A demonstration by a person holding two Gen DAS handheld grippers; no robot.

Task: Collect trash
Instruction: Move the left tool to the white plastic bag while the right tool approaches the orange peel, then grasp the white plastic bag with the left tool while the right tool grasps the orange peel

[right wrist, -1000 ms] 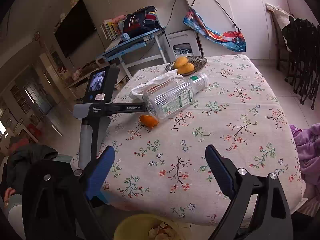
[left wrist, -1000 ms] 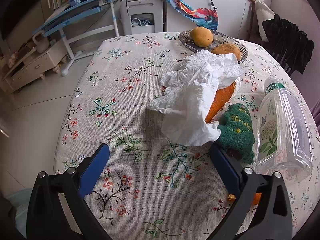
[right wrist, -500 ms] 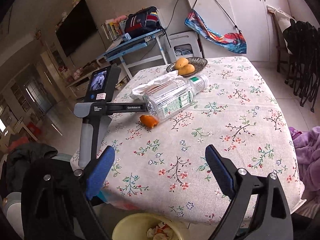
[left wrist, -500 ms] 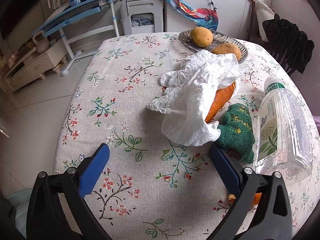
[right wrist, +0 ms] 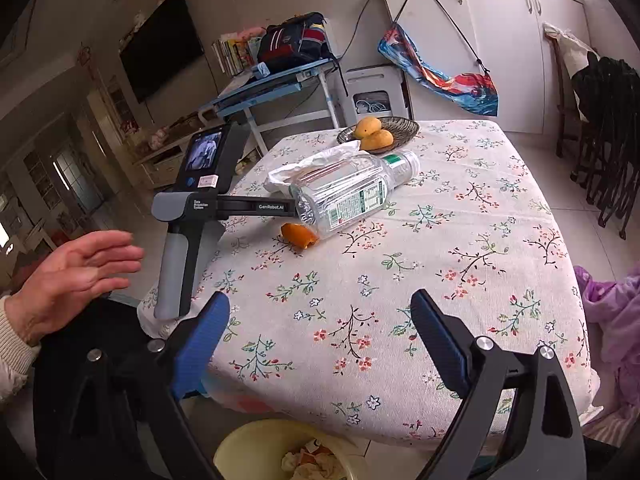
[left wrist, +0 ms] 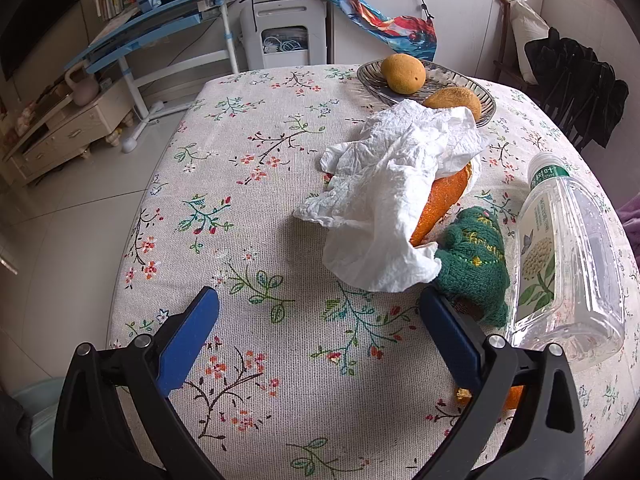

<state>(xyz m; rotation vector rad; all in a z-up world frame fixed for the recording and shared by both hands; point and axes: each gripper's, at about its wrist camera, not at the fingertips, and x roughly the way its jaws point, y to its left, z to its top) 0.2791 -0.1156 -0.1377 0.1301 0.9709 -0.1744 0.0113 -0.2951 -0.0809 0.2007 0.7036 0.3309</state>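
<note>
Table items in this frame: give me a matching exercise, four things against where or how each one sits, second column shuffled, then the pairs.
Things:
1. plastic bottle
2. tissue
3. mangoes
4. bin

Places:
A. in the dish at the table's far end
B. on the floor below the table's near edge
C. lying on its side
D. draped over orange peel

Pairs: 1-C, 2-D, 3-A, 4-B

Bare floral tablecloth (left wrist: 248, 208) fills the left and centre of the left wrist view, open to a gripper. At right, crumpled tissue (left wrist: 384, 200), a green knitted piece (left wrist: 476, 264) and a lying plastic bottle (left wrist: 568, 256) crowd together, with a fruit dish (left wrist: 484, 100) behind at upper right.
</note>
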